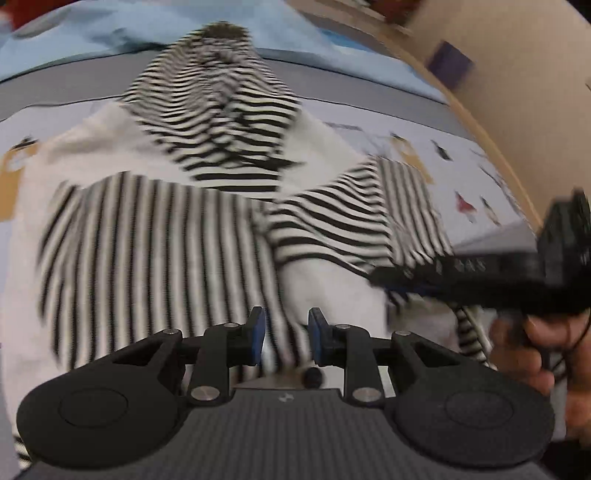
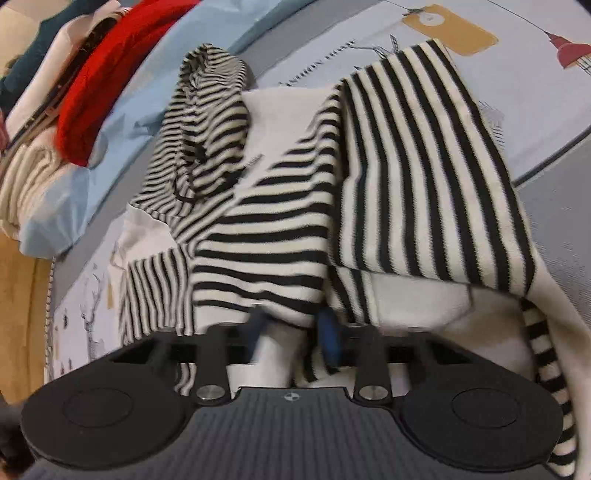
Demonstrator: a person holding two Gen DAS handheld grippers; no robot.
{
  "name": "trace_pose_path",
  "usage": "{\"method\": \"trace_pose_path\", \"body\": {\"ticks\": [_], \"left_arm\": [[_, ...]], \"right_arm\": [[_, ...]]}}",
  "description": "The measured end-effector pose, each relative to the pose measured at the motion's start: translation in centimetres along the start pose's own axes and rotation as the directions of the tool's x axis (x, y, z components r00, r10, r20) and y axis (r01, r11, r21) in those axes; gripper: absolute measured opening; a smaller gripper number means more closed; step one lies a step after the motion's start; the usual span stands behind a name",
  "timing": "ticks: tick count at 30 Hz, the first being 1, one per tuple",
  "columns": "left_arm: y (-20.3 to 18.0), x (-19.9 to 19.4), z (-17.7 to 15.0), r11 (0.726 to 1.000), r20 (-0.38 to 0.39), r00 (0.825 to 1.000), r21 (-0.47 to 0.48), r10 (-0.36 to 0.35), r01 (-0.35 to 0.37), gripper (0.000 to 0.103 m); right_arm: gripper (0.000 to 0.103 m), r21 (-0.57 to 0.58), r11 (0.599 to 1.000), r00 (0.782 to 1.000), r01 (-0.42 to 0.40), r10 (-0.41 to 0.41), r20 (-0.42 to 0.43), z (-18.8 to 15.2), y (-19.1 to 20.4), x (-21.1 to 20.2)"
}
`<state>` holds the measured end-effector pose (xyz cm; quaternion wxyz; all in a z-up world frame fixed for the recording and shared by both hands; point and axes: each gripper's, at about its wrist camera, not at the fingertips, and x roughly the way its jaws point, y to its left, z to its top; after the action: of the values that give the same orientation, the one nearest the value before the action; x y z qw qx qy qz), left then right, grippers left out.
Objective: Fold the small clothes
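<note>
Striped hoodie [image 1: 207, 221] lies spread on the bed sheet [image 1: 436, 122], hood [image 1: 218, 96] at the far end from my left gripper [image 1: 286, 338], toward the blue pillow [image 1: 110, 33]. White body panel shows on both sides of the hood. One striped sleeve [image 1: 343, 221] lies folded across the hoodie's middle, right of the hood in the left wrist view.

My left gripper hangs over the hoodie's near edge, jaws narrow with a gap between the blue pads [image 1: 258, 334]; striped and white cloth shows in the gap, but I cannot tell if the pads pinch it or just sit above it. Frame is blurred.

My right gripper [image 2: 295, 338] sits at the hoodie's near edge in the right wrist view, jaws narrow, with a fold of white and striped cloth running between the blue pads [image 2: 330, 339]; whether they press on it I cannot tell, the cloth drapes over the tips. In the left wrist view the right gripper [image 1: 391, 277] reaches in over the sleeve, my hand [image 1: 532, 350] on its handle.

Red cloth [image 2: 107, 74] and other piled clothes [image 2: 33, 162] lie beyond the hood, past the pillow.
</note>
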<state>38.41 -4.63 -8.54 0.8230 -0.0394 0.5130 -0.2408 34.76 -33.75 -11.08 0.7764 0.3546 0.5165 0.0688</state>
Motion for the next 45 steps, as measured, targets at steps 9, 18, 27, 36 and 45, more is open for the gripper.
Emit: {"method": "trace_pose_path", "body": {"ticks": [9,18,27,36,45], "left_arm": [[-4.1,-1.0,-0.3,0.98,0.134,0.988,0.194,-0.07,0.043,0.065],[-5.3,-0.6,0.4,0.972,0.22,0.976,0.227,0.01,-0.061,0.003],[0.8,-6.3,3.0,0.996,0.434,0.898,-0.019,-0.074,0.091,0.003],[8.6,-9.4,3.8,0.84,0.591,0.77,-0.273,-0.239,0.47,0.004],[12.1,-5.0,4.0,0.847,0.178,0.962,-0.524,0.206,-0.085,0.011]], "right_arm": [[0.008,-0.088,0.955,0.952,-0.283,0.291,0.097,1.6,3.0,-3.2],[0.008,-0.121,0.912,0.91,-0.393,0.404,0.09,1.7,4.8,-2.7],[0.028,-0.215,0.962,0.949,-0.169,0.218,0.229,2.2,5.4,-3.8],[0.028,-0.151,0.987,0.874,0.061,0.02,0.486,2.6,3.3,-6.6],[0.028,-0.11,0.945,0.92,0.307,-0.264,0.29,3.3,1.7,-2.3]]}}
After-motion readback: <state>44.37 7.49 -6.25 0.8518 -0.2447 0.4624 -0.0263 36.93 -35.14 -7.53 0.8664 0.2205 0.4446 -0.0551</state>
